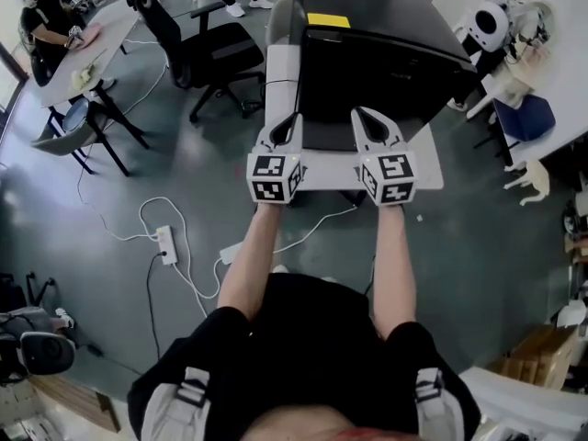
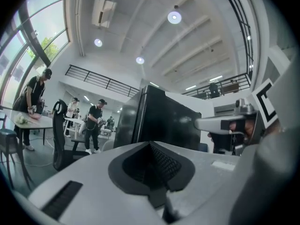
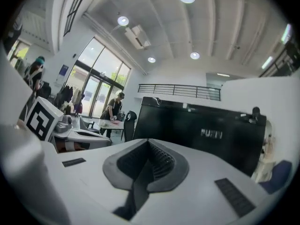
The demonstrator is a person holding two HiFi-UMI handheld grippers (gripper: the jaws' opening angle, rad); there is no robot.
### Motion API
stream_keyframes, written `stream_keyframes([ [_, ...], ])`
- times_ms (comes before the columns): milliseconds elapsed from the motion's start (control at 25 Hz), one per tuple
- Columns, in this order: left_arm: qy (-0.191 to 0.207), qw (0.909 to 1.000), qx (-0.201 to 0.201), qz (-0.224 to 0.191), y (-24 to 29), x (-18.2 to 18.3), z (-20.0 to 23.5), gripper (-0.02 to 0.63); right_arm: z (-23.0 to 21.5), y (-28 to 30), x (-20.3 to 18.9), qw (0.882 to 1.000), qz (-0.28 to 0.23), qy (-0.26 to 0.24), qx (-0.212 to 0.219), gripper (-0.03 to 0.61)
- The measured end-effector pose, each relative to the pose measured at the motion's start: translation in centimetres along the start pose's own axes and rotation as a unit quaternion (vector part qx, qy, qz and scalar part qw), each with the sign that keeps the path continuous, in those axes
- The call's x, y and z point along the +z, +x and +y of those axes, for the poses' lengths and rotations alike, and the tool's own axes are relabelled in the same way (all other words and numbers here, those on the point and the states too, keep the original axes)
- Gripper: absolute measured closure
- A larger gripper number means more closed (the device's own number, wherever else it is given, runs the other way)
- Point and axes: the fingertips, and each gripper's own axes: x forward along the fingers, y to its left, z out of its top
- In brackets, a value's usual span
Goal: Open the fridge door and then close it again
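Observation:
The black fridge (image 1: 367, 62) stands on a low white platform (image 1: 427, 168) straight ahead, its door shut and a yellow sticker (image 1: 328, 20) on top. My left gripper (image 1: 292, 119) and right gripper (image 1: 360, 116) are held side by side, level, just in front of the fridge's face and apart from it. Both are shut with nothing between the pads. In the left gripper view the shut jaws (image 2: 152, 146) point at the fridge's left corner (image 2: 159, 121). The right gripper view has its shut jaws (image 3: 149, 144) facing the dark front (image 3: 206, 130).
A black office chair (image 1: 197, 49) stands left of the fridge by a long table (image 1: 87, 49) where a person (image 1: 46, 21) works. A power strip (image 1: 166, 243) and cables lie on the floor at left. A blue chair (image 1: 524, 118) and a white robot (image 1: 487, 26) are at right.

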Motion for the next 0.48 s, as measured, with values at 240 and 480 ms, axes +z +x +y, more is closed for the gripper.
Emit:
stream_keyframes([
  [240,0.044,0.9984,-0.035,0.008,3.3,0.9,0.3,0.612,-1.3,3.4,5.4,0.986,0.012,-0.164,0.036,0.565],
  [480,0.059,0.9959,-0.059,0.036,5.7,0.7,1.0,0.495,-2.3,5.5,7.9,0.950,0.052,-0.304,0.047,0.459],
])
